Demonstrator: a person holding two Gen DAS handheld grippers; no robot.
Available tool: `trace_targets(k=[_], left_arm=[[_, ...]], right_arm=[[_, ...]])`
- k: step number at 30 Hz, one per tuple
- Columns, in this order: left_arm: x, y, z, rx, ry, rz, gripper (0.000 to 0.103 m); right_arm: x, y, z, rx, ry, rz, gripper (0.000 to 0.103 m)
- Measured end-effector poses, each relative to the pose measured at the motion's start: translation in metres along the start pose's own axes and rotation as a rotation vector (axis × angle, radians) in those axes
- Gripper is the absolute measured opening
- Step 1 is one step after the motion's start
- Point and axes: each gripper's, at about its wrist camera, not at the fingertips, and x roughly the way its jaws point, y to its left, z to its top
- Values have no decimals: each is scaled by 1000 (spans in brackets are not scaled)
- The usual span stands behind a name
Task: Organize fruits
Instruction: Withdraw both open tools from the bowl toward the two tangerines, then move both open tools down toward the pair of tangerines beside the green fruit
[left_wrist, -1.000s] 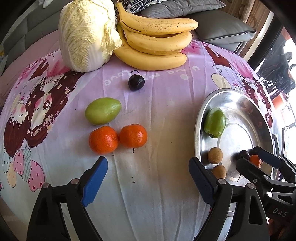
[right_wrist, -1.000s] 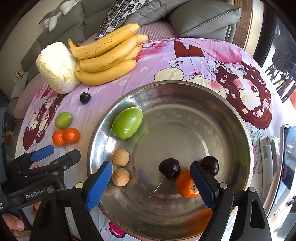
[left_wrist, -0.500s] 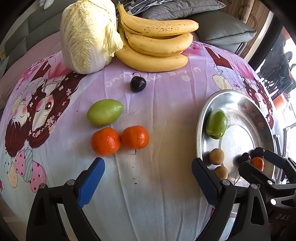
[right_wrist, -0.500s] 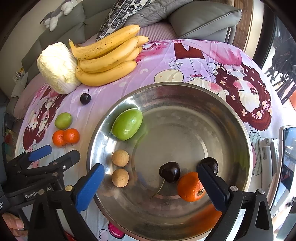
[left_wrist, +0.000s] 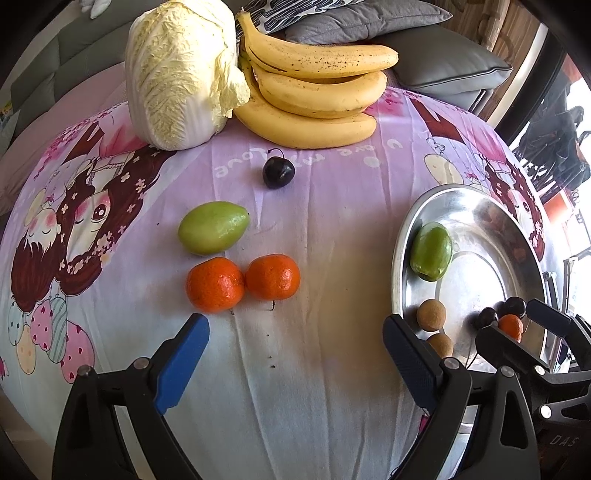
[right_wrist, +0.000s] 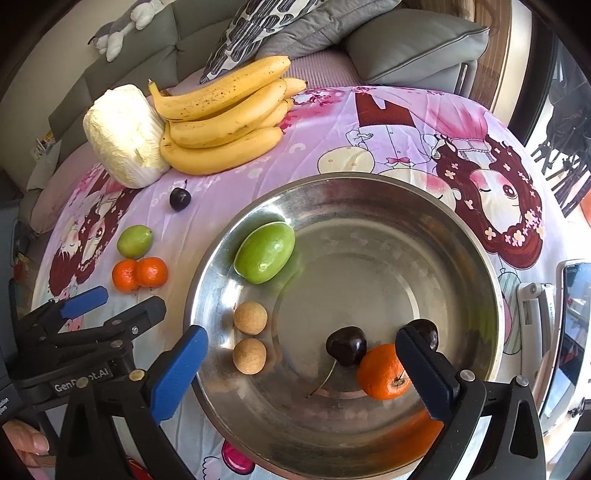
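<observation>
A steel bowl holds a green fruit, two tan longans, two dark cherries and an orange. On the cloth lie two oranges, a green fruit and a cherry. My left gripper is open and empty, just short of the two oranges. My right gripper is open and empty over the bowl's near side; it also shows in the left wrist view.
A banana bunch and a napa cabbage sit at the table's far side. Grey sofa cushions lie behind. A phone on a stand is right of the bowl.
My right gripper opened wider and drew back from the orange in the bowl. My left gripper shifted slightly back from the two oranges.
</observation>
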Motion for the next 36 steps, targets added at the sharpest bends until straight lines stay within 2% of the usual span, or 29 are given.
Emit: trace_targets(k=[15, 23, 36], left_arm=[[-4, 26, 5, -65, -42, -5, 95], [-10, 52, 12, -122, -82, -7, 95], [-11, 92, 15, -214, -87, 9, 95]], right_arm=[[1, 19, 4, -33, -34, 3, 103], [5, 36, 6, -72, -25, 8, 103], [10, 68, 9, -142, -2, 6, 103]])
